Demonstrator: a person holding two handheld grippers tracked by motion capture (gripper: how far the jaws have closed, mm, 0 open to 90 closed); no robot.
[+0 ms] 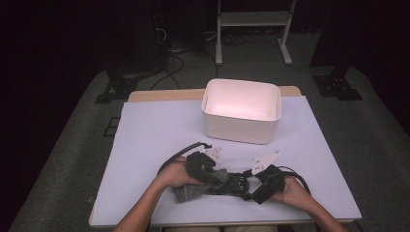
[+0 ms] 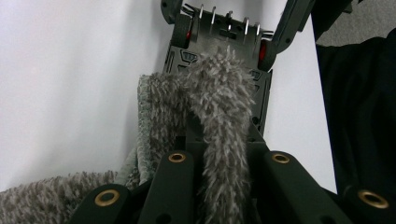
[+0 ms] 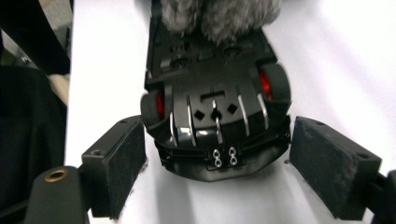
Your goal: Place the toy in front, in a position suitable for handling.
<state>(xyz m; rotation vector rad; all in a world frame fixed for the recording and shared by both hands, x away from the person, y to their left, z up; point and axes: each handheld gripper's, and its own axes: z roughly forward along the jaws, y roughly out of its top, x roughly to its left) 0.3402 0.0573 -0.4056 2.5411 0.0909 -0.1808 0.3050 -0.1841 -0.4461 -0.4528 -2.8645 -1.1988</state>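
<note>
Cloth [image 2: 219, 107], grey & fluffy, pinched tight in left gripper [image 1: 205, 169], draped over black toy car [image 3: 215, 107] lying upside down on white table cover [image 1: 159, 130], near front edge. Right gripper [image 3: 217, 172] jaws spread wide, straddling car's end w/o touching. White bin [image 1: 241, 110] well behind.
</note>
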